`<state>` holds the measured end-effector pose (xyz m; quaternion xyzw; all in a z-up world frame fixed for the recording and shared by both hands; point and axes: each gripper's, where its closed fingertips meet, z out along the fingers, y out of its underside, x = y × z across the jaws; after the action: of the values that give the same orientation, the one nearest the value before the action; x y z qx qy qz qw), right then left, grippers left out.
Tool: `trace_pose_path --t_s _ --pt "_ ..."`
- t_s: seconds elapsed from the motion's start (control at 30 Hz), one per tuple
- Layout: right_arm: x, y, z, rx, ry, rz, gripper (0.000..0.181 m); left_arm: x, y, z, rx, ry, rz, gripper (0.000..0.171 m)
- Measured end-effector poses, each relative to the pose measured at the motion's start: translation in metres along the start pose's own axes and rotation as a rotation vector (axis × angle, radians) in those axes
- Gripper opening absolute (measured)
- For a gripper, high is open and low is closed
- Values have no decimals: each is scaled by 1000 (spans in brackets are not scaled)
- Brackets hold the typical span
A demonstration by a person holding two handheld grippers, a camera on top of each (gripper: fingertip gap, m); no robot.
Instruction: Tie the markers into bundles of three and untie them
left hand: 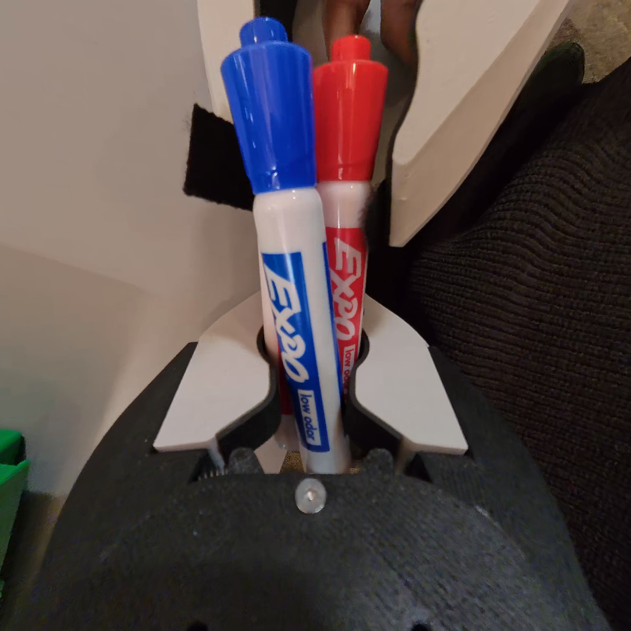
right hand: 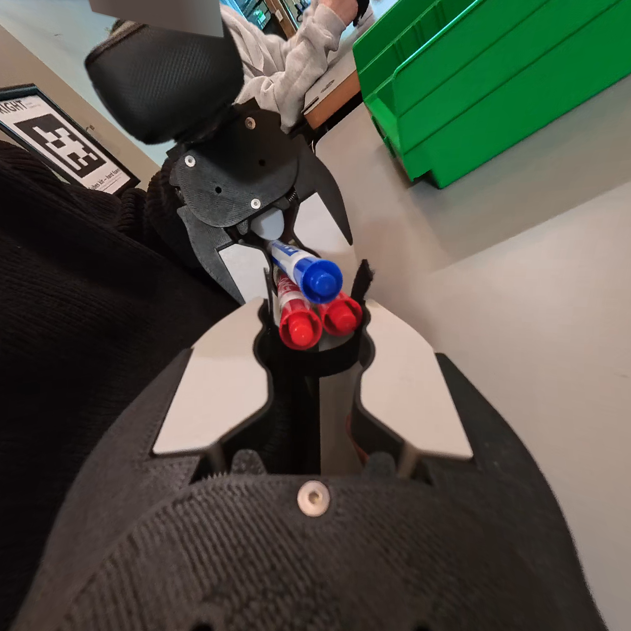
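Left wrist view: the left gripper (left hand: 312,348) is clamping a bundle of markers between its white fingers (left hand: 218,392), which are closing tight around the barrels. A blue-capped marker (left hand: 290,239) is lying in front, and a red-capped marker (left hand: 348,191) is pressing against it on the right; both are pointing away from the camera, caps outward. From the right wrist view, the same bundle is showing three caps: the blue one (right hand: 319,280) on top and two red ones, the left red cap (right hand: 300,327) and the right red cap (right hand: 341,316), side by side beneath it.

The right gripper (right hand: 312,336) is facing the caps head-on, its fingers (right hand: 218,392) sitting just apart with a black tube-like thing (right hand: 297,362) between them; whether they are pinching it I cannot tell. A black strap (right hand: 362,280) is sticking up just beside the caps.

A black knitted sleeve (right hand: 85,290) is filling the left side. Green bins (right hand: 495,102) are standing on the pale table (right hand: 512,307) farther off, and a framed marker card (right hand: 65,143) is leaning at the far left.
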<state>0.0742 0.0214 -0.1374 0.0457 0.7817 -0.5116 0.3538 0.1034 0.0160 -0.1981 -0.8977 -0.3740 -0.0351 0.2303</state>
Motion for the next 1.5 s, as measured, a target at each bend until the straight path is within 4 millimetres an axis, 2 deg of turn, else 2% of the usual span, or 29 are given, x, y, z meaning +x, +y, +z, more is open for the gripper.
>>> trace_pose_path --t_s 0.53,1.03,1.5 --pt "-6 3 6 -30 -31 10 44 10 7 9 -66 22 30 44" --pt "-19 2 16 -66 -71 4 38 18 10 10 -123 8 47 44" --pt "-23 7 22 -102 -76 5 33 24 12 11 -152 7 59 43"
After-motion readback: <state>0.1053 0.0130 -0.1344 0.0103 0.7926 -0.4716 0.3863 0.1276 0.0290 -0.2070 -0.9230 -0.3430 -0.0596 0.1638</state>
